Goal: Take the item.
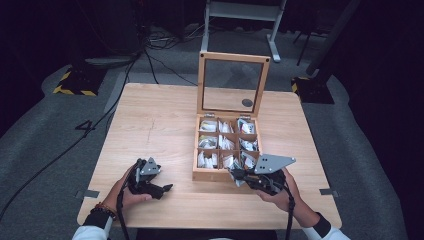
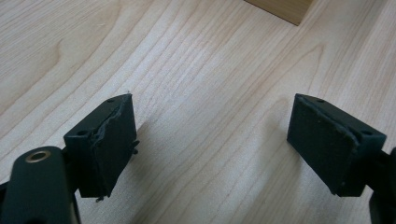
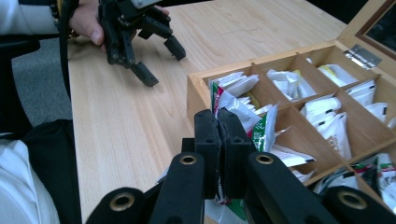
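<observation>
Right gripper (image 3: 219, 135) jaws clamp sachet (image 3: 238, 114) at box (image 1: 200, 175) front wall; left gripper (image 1: 159, 190) jaws wide

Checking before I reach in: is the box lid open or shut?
Open: the lid stands upright behind the box, packets exposed.

The table (image 1: 160, 125) is seen from above and from the person's side in the high view, faced forward and down, far enough that all four edges are taken in. The left gripper view is set very close over bare tabletop, looking along its own jaws; a corner of the box (image 2: 282, 8) is caught at the top. The right gripper view is held low beside the box (image 3: 196, 100), faced across the table toward the left gripper (image 3: 161, 60). The box is shared by all three views.
</observation>
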